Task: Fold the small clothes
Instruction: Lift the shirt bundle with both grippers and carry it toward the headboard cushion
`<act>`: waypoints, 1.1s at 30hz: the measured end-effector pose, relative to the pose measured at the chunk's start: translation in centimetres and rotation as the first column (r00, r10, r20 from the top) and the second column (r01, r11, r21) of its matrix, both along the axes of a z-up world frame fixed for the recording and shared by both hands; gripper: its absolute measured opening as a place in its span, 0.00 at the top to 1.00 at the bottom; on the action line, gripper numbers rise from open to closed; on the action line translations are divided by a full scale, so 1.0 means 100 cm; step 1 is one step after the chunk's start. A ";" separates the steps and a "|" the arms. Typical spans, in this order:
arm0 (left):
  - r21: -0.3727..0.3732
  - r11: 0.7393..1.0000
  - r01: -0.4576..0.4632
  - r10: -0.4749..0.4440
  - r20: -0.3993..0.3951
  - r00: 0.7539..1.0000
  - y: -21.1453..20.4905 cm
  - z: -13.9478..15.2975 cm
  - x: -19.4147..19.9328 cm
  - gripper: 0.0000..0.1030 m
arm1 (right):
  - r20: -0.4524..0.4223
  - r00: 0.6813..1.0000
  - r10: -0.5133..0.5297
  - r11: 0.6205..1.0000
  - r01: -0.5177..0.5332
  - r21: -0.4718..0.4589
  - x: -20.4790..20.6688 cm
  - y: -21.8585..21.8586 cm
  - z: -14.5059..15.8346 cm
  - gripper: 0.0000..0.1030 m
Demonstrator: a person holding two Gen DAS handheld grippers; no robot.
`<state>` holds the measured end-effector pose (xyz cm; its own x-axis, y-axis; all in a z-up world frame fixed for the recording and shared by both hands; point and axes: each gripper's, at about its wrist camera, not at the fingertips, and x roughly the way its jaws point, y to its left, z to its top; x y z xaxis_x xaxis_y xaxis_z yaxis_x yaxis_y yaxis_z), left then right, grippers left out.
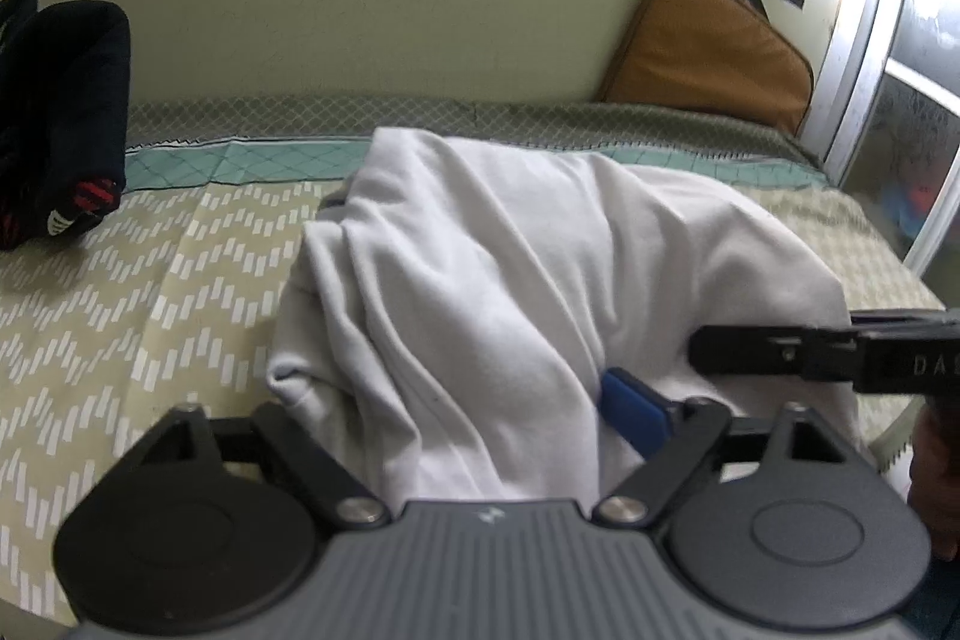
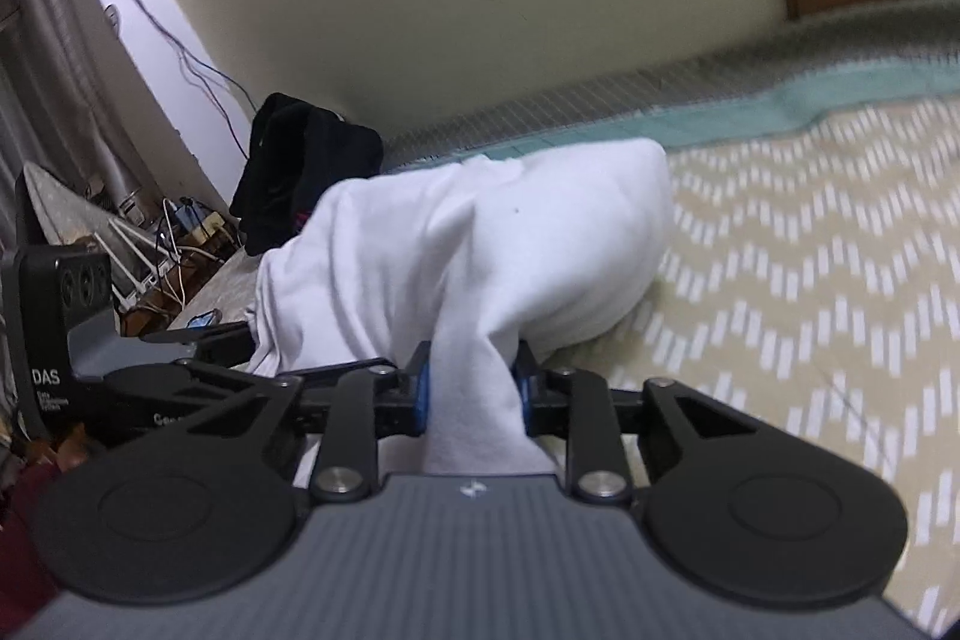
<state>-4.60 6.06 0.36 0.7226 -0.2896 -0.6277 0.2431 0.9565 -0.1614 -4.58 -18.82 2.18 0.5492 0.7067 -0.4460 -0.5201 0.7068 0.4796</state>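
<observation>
A white garment lies bunched on the bed, draped over my left gripper. Only one blue pad of that gripper shows; the cloth hides the other, and the gripper looks shut on the cloth. My right gripper is shut on a fold of the same white garment, its blue pads pinching the cloth, which is lifted off the bed. The right gripper's black body also shows in the left wrist view.
The bed has a beige zigzag-patterned sheet with a teal border. A pile of black clothes sits at the far left against the wall. An orange cushion leans at the back right, next to a window frame. Cables and clutter lie beyond the bed's edge.
</observation>
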 end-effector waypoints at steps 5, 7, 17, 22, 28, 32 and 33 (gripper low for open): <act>-0.067 0.997 -0.031 0.032 0.009 0.999 0.000 0.023 0.006 0.30 | 0.121 0.992 0.018 1.000 -0.016 -0.016 -0.002 -0.002 0.017 0.76; -0.081 0.996 -0.021 0.025 0.046 0.999 -0.007 0.043 0.014 0.32 | 0.157 0.987 0.019 1.000 -0.019 -0.008 0.006 -0.006 0.028 0.77; 0.033 0.976 0.215 -0.217 0.210 0.953 -0.165 0.132 0.139 0.31 | 0.347 0.908 -0.233 0.967 0.253 -0.013 0.083 -0.129 0.097 0.77; -0.001 0.952 0.307 -0.304 0.143 0.942 -0.266 0.106 0.223 0.31 | 0.340 0.844 -0.414 0.886 0.459 -0.061 0.140 -0.212 0.077 0.77; 0.066 0.970 0.232 -0.231 -0.019 0.973 -0.333 0.024 0.293 0.31 | 0.114 0.806 -0.581 0.792 0.592 -0.147 0.215 -0.284 -0.012 0.69; 0.095 0.978 0.187 -0.188 0.005 0.982 -0.333 -0.009 0.286 0.06 | 0.068 0.803 -0.592 0.798 0.596 -0.089 0.219 -0.296 -0.024 0.49; 0.095 0.979 0.180 -0.182 0.008 0.983 -0.331 -0.007 0.283 0.07 | 0.067 0.788 -0.612 0.781 0.616 -0.100 0.219 -0.295 -0.027 0.31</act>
<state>23.72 -27.08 -0.38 0.6741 -0.3575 -0.6464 0.4156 0.9070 -0.0683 17.36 -48.27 -0.48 0.8641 0.1623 -0.4764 0.0299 0.9284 0.3704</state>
